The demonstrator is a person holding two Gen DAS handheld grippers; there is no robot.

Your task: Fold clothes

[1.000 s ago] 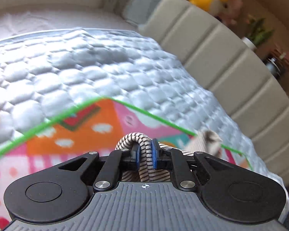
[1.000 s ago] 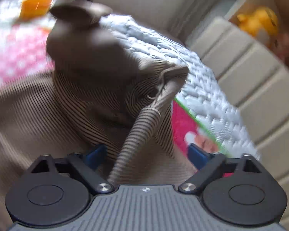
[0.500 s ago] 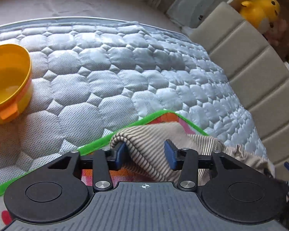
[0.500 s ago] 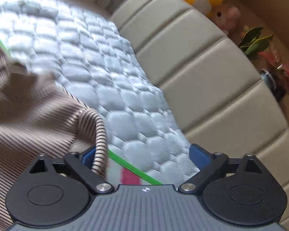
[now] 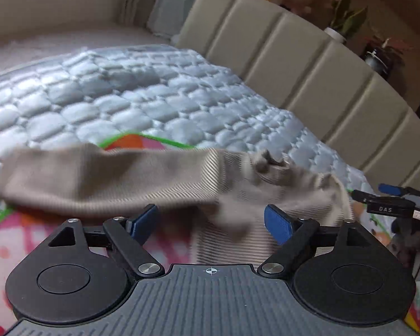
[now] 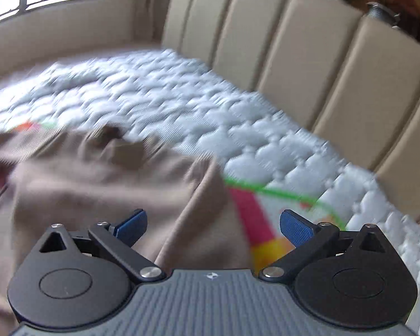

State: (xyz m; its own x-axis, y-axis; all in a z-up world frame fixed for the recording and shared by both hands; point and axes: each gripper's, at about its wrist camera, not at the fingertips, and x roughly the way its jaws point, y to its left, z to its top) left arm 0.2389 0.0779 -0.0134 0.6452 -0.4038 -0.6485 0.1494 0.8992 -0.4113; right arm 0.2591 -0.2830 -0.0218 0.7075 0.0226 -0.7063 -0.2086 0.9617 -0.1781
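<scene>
Garment (image 5: 120,179), striped beige, lies on the play mat (image 5: 36,240) atop the bed; left gripper (image 5: 210,221) jaws have just been opening, the right gripper (image 6: 214,224) jaws stand wide, neither gripping it.

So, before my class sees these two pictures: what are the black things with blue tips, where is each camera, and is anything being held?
Each is a hand-held two-finger gripper with a camera on it, looking along its fingers. One view shows the left gripper, the other the right gripper. Both are open; the left's jaws have just been opening, and neither grips anything. A striped beige garment lies on a colourful mat over a quilted mattress, beside a padded headboard.
</scene>
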